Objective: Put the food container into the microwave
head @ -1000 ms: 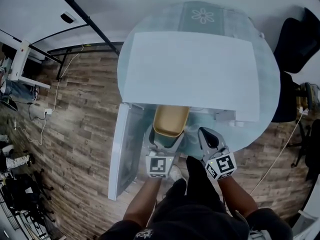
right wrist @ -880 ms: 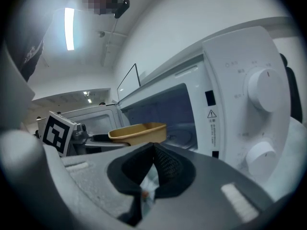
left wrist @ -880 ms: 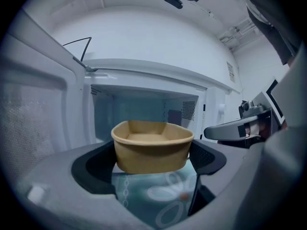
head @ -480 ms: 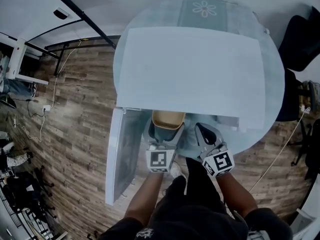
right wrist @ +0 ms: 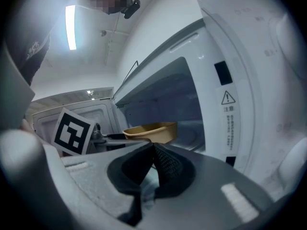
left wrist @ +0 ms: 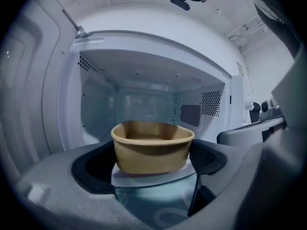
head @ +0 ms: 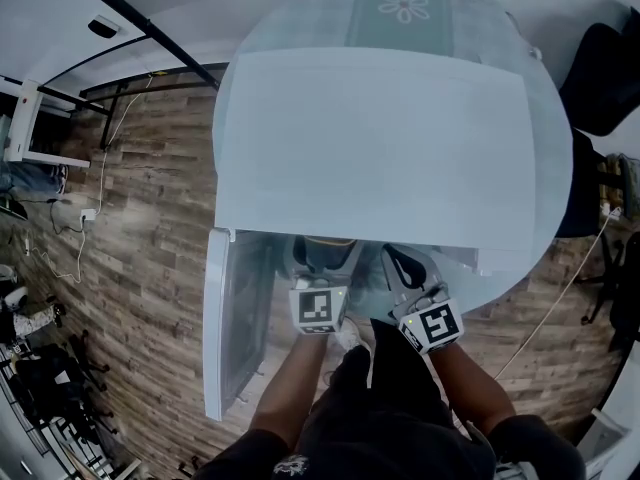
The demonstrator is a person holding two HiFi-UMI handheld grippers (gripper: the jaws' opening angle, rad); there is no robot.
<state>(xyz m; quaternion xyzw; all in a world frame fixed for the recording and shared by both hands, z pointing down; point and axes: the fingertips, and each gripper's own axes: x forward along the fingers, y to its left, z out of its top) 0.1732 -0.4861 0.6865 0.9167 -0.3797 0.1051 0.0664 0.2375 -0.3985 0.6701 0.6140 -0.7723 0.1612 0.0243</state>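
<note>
Step in hand: the placing stage, as judged. The left gripper (head: 322, 266) is holding the brown paper food container (left wrist: 152, 147) at the mouth of the white microwave (head: 370, 138), and the release is not yet made.
Container's place: in the left gripper view it is sitting at centre frame, between the jaws and in front of the open cavity (left wrist: 144, 97). In the head view only a tan sliver is showing under the microwave's front edge, at lower centre.
Left gripper: the jaws are standing fairly wide and pressing on the container's two side walls. The tool is pointing roughly level into the cavity.
Right gripper (right wrist: 153, 150): the jaws are meeting tip to tip, with nothing between them. It is hanging just beside the left gripper, in front of the microwave's right-hand panel.
Door (head: 235, 318): it is standing open at the lower left of the head view.
Arms: both forearms are reaching forward from the bottom edge of the head view, nearly parallel, with the marker cubes facing up.
Table (head: 300, 28): a round top, bearing the microwave.
Next move: it is calling for a deeper reach over the cavity floor, lowering until the base rests, then widening the jaws and drawing straight back.
</note>
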